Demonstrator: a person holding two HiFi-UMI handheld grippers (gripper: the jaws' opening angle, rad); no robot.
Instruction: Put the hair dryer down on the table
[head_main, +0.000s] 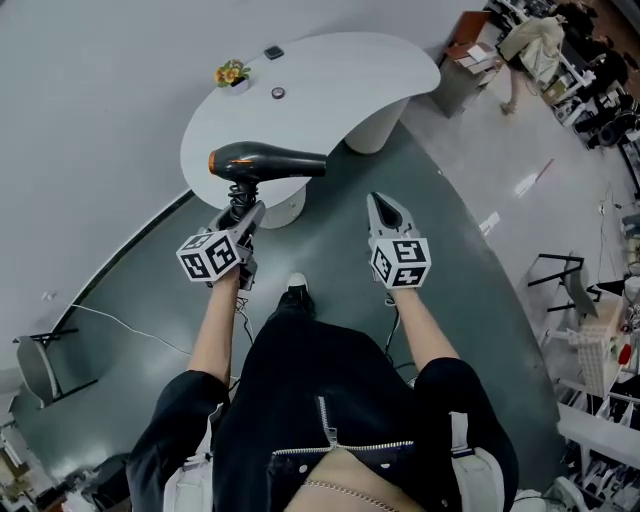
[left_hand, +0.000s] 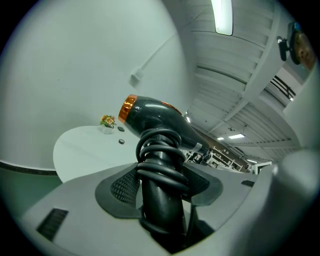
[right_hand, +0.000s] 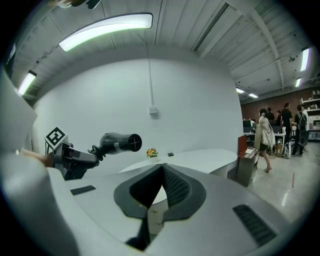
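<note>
The black hair dryer (head_main: 268, 162) with an orange rear ring hangs level over the near edge of the white table (head_main: 340, 75), nozzle pointing right. My left gripper (head_main: 244, 213) is shut on its handle, which has the black cord coiled round it (left_hand: 159, 167). In the left gripper view the dryer's body (left_hand: 152, 116) rises above the jaws. My right gripper (head_main: 381, 204) is held to the right of the dryer, shut with nothing in it; its pads meet at the tips (right_hand: 161, 170). From the right gripper view, the dryer (right_hand: 118, 142) and the left gripper (right_hand: 75, 157) are at the left.
On the table stand a small pot of flowers (head_main: 232, 74) and two small dark items (head_main: 274, 52) (head_main: 278, 93). The table's pedestal (head_main: 375, 125) stands on dark floor. A cable (head_main: 120, 325) trails on the floor at left. People (right_hand: 263, 132) and desks are far right.
</note>
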